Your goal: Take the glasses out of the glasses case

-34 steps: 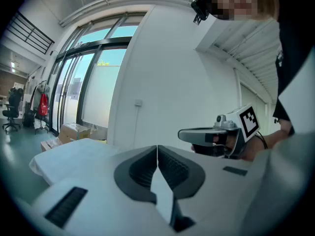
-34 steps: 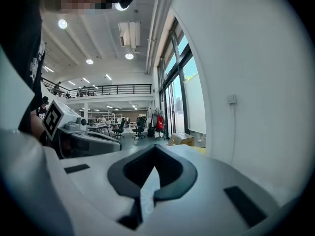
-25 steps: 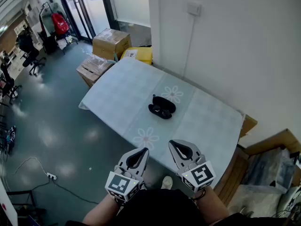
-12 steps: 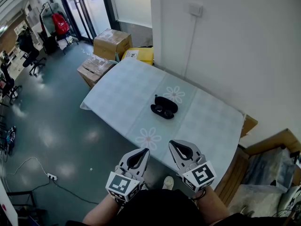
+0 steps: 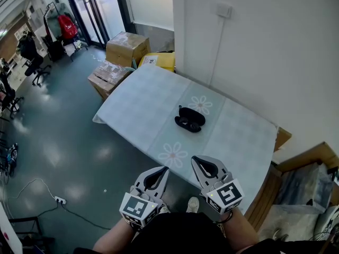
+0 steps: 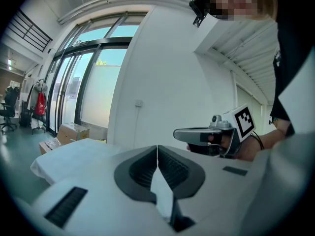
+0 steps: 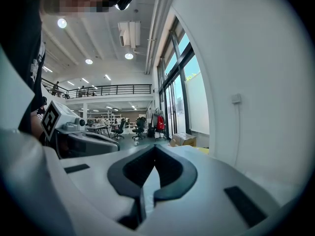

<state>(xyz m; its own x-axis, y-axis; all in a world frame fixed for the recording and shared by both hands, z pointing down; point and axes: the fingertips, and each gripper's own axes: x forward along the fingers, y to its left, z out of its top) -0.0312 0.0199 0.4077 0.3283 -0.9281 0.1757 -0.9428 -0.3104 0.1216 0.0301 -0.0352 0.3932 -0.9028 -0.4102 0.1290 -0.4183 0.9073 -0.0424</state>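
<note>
The black case (image 5: 190, 119) lies about the middle of the table (image 5: 143, 102), just beside the flower print (image 5: 201, 104) toward the far edge. It looks open, but the glasses are too small to make out. The left gripper (image 5: 161, 169) and right gripper (image 5: 196, 160) hang side by side off the table's near edge, well apart from the case, each with jaws pressed together on nothing.

no words, brands or numbers can be read; each gripper's cube bears only square black-and-white marker patterns.
</note>
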